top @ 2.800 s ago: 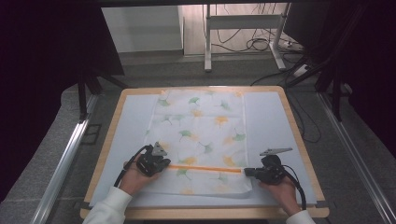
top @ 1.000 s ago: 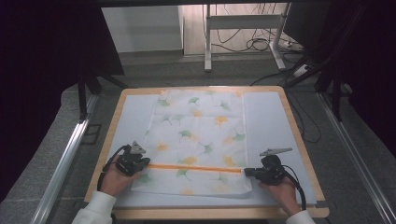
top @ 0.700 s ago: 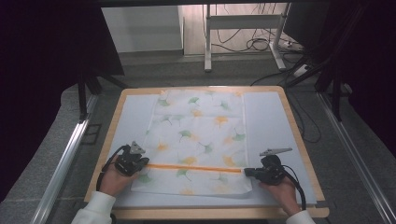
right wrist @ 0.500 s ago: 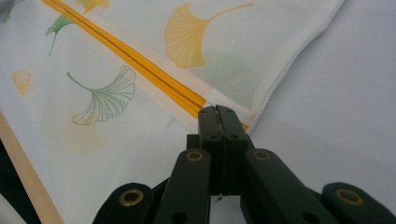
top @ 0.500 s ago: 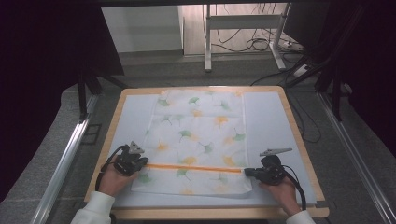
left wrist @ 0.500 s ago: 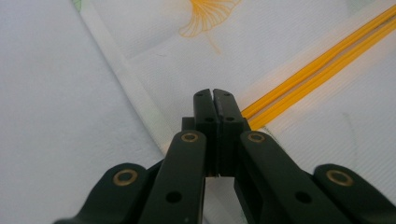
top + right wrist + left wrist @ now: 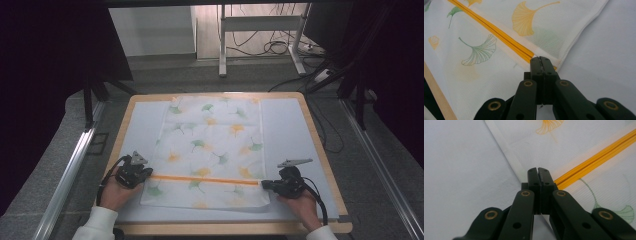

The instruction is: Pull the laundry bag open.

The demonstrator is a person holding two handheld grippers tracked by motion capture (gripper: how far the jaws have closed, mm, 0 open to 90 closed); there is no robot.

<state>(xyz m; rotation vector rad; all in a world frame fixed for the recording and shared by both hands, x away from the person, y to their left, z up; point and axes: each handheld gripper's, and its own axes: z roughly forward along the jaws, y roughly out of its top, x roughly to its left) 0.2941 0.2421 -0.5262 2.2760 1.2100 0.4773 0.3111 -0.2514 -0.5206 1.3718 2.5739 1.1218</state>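
Left gripper view has the left gripper's fingers pressed fully together with nothing visible between them, their tips resting at the hemmed side edge of the mesh laundry bag, just where the orange zipper runs out from beside them. Right gripper view gives the mirror case: the right gripper's fingers are likewise shut tight, tips sitting over the other end of the zipper at the bag's far side hem; whether a pull tab or a fold of fabric is pinched under them I cannot tell. Outward from both pairs of fingers, the bag lies flat with its ginkgo-leaf print up, spread on the pale mat of the wood-rimmed surface; in the high view the left gripper and right gripper sit at opposite ends of the zipper line, which runs straight across the bag's near part. The step in hand looks like steadying or tensioning the bag along that line. To do it well, I judge both hands should keep equal, gentle outward pull so the zipper stays straight, press low to the mat, and avoid dragging the thin mesh into wrinkles.
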